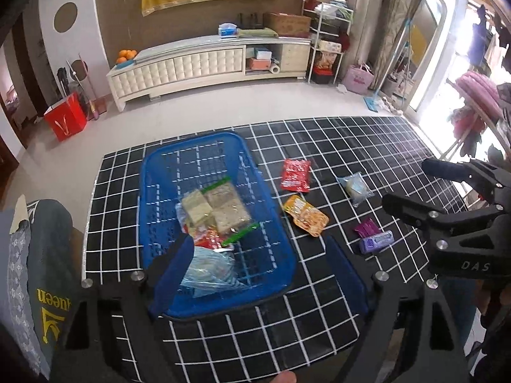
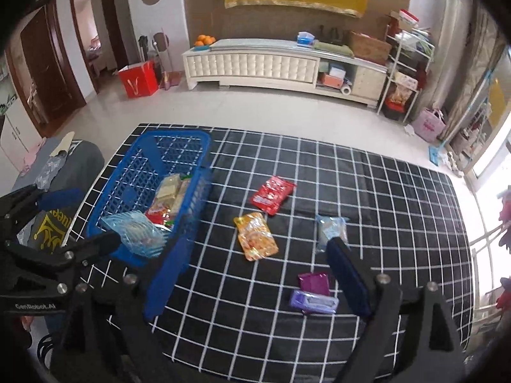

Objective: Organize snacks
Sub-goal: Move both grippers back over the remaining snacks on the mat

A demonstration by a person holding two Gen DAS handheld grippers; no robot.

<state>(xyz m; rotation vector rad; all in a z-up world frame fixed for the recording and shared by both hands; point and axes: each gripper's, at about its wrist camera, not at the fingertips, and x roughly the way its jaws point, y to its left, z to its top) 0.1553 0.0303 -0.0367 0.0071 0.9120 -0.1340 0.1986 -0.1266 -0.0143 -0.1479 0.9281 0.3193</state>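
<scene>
Blue padded gripper (image 1: 258, 268) over lattice plastic basket (image 1: 153, 172)

Home living room: TV cabinet (image 2: 281, 63), oranges (image 2: 204, 40)

Your blue basket (image 1: 153, 210) is glossy perforated plastic; the red packet (image 2: 272, 194) and orange packet (image 2: 255, 240) are shiny foil, and the desk (image 2: 383, 223) wears smooth, slightly glossy checked cloth.

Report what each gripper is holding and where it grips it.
Nothing is held. The left gripper stands open above the blue basket; the right gripper is open over the table, no snack between its fingers.
</scene>
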